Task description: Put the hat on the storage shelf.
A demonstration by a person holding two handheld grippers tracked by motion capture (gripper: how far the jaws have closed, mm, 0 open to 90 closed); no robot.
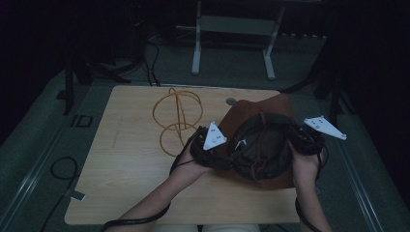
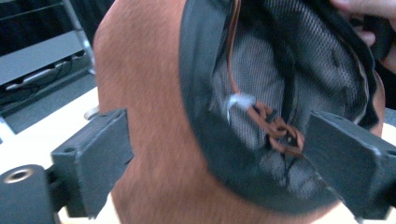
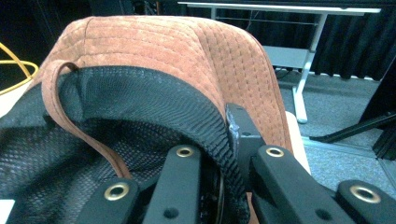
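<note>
Broadly, the worktop (image 1: 121, 183) carried a brown hat (image 1: 251, 113) lying crown-down near its right edge. Right gripper (image 3: 229, 140) had its fingers clamped on the hat's black inner band; left gripper (image 2: 215, 154) fingers stood wide, apparently straddling the brim unpressed.
</note>
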